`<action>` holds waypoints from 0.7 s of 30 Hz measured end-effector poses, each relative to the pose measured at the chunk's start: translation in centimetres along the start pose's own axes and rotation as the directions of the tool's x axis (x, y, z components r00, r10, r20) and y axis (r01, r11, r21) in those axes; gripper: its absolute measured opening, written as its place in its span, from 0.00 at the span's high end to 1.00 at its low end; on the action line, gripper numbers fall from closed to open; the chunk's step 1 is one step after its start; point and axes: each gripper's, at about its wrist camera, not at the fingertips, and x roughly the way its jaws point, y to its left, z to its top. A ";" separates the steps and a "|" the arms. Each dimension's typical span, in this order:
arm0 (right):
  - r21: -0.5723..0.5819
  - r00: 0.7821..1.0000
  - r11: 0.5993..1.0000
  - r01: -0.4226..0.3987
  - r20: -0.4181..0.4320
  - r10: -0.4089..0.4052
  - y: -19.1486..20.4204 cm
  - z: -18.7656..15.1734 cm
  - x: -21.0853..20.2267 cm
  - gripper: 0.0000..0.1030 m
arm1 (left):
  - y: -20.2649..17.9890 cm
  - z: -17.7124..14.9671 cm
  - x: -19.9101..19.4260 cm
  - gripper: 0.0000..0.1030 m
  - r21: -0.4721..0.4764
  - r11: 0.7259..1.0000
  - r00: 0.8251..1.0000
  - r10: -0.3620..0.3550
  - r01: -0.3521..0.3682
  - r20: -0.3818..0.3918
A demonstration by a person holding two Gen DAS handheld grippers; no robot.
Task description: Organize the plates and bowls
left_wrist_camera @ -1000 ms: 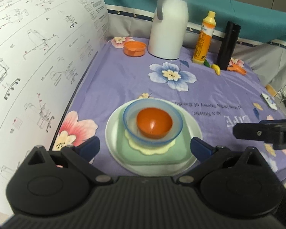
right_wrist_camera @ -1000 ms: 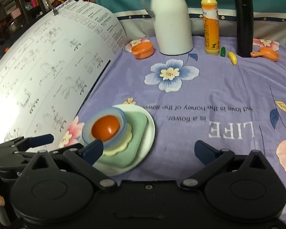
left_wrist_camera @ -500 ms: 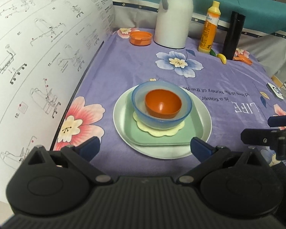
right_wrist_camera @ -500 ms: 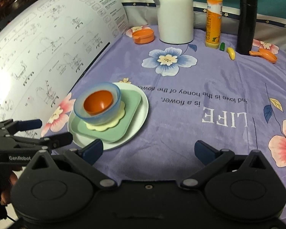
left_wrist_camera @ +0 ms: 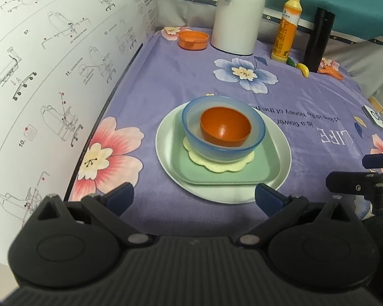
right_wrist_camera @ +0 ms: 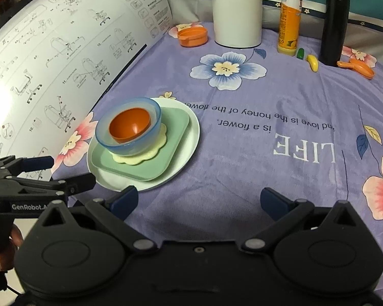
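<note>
- Left tool [left_wrist_camera: 193,195]: shown nearest, jaws spread and empty, held just short of the stack's near rim.
- Right tool [right_wrist_camera: 198,198]: likewise spread and empty, over bare cloth to the right of the stack.
- Stack, near the worktop's [right_wrist_camera: 255,178] left edge: an orange bowl [left_wrist_camera: 225,127] is nested in a blue bowl [left_wrist_camera: 223,130], which is seated on a scalloped yellow mat [left_wrist_camera: 219,162], a green square plate [left_wrist_camera: 223,170] and a white round plate [left_wrist_camera: 223,150].
- Instruction sheet [left_wrist_camera: 51,71]: curled up along the left edge, close beside the stack.
- Far edge: white jug [left_wrist_camera: 238,16], yellow bottle [left_wrist_camera: 286,28], black flask [left_wrist_camera: 319,39] and small orange dish [left_wrist_camera: 193,39].
- Risk, as judged: the blue bowl is seated off-centre on a soft mat, so a nudge from either tool could slide or tip it.
</note>
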 end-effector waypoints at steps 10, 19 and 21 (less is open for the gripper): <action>0.012 1.000 1.000 0.005 -0.008 -0.005 -0.2 0.1 0.3 0.00 | -0.3 0.4 0.1 0.00 0.017 1.000 1.000 0.016 -0.015 -0.006; 0.036 1.000 0.999 0.015 -0.010 -0.015 -0.4 0.1 0.4 0.00 | -0.5 0.5 0.2 0.00 0.038 0.999 1.000 0.025 -0.025 -0.007; 0.042 1.000 0.999 0.018 -0.013 -0.017 -0.4 0.0 0.5 0.00 | -0.6 0.5 0.1 0.00 0.041 0.999 1.000 0.027 -0.027 -0.006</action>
